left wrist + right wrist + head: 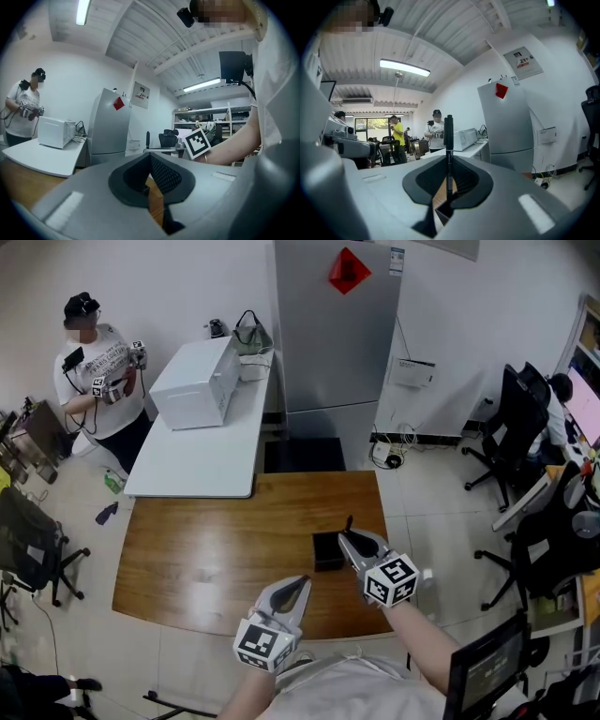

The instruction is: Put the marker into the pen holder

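Note:
A black marker stands upright between my right gripper's jaws, which are shut on it. In the head view that gripper hovers at the right rim of the black pen holder on the wooden table, the marker sticking up above it. A dark corner of the holder shows just below the jaws. My left gripper is nearer the front edge, shut and empty. Its own view shows the marker and the right gripper's marker cube ahead.
A white table with a microwave stands beyond the wooden one, and a person with grippers stands at its left. A grey fridge is at the back. Office chairs stand to the right and one to the left.

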